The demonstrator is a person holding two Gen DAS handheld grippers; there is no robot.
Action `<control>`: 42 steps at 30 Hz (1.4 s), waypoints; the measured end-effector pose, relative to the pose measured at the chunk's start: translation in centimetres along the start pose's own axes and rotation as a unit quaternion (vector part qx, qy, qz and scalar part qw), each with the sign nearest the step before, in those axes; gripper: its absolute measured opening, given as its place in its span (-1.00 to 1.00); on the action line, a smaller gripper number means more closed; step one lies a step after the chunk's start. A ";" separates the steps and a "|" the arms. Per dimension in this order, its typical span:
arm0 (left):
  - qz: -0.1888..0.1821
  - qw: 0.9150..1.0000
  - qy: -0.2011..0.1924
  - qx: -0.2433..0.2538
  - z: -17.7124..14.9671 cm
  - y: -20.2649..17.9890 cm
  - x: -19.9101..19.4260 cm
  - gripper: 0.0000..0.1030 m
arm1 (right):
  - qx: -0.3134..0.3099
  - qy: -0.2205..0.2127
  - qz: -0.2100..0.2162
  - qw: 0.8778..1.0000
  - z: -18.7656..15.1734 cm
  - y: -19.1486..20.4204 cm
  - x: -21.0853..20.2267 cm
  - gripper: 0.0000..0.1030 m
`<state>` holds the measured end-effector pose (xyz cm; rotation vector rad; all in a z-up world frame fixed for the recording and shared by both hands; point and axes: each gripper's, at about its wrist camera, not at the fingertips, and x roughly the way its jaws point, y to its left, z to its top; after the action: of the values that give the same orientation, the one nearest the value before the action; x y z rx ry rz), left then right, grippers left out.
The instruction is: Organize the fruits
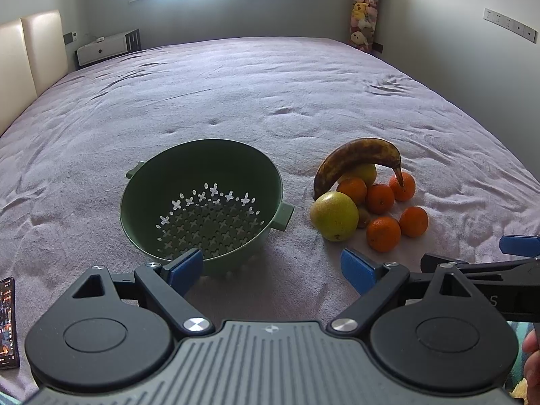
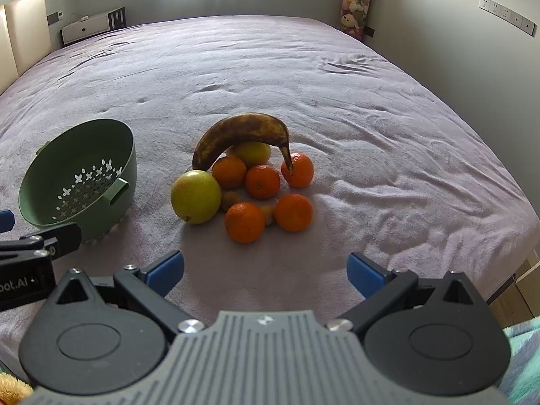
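A green colander (image 1: 202, 202) (image 2: 81, 182) sits empty on the bed. To its right lies a fruit pile: a brown-spotted banana (image 1: 357, 158) (image 2: 239, 135) arched over several oranges (image 1: 383, 233) (image 2: 244, 221), a yellow-green apple (image 1: 334, 216) (image 2: 195, 197) in front, another yellowish fruit (image 2: 253, 153) behind and small brown fruits (image 2: 231, 199). My left gripper (image 1: 271, 268) is open and empty, just in front of the colander. My right gripper (image 2: 265, 271) is open and empty, a short way in front of the pile.
The bed cover (image 1: 270, 94) is wrinkled lilac fabric. A phone (image 1: 8, 324) lies at the near left. A headboard (image 1: 30, 50) and nightstand (image 1: 104, 47) stand at the left, a tube of plush toys (image 1: 364, 10) at the far right corner.
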<state>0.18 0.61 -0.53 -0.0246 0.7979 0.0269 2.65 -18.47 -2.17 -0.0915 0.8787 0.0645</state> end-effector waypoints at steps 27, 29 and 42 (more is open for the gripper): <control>-0.018 1.000 0.005 -0.010 -0.1 0.1 0.1 1.00 | 0.003 -0.001 0.010 1.000 -0.2 -0.1 0.3 0.93; -0.018 1.000 0.006 -0.011 -0.1 0.0 0.2 1.00 | 0.003 -0.002 0.012 1.000 -0.2 -0.1 0.4 0.93; -0.090 0.996 0.015 -0.015 -0.1 -0.9 1.9 0.20 | 0.044 -0.040 0.083 0.995 -0.7 -2.9 0.9 0.92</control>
<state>1.44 -0.23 -1.98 -0.1260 0.8232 -0.1327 2.96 -21.42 -3.11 0.0674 0.8058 0.1835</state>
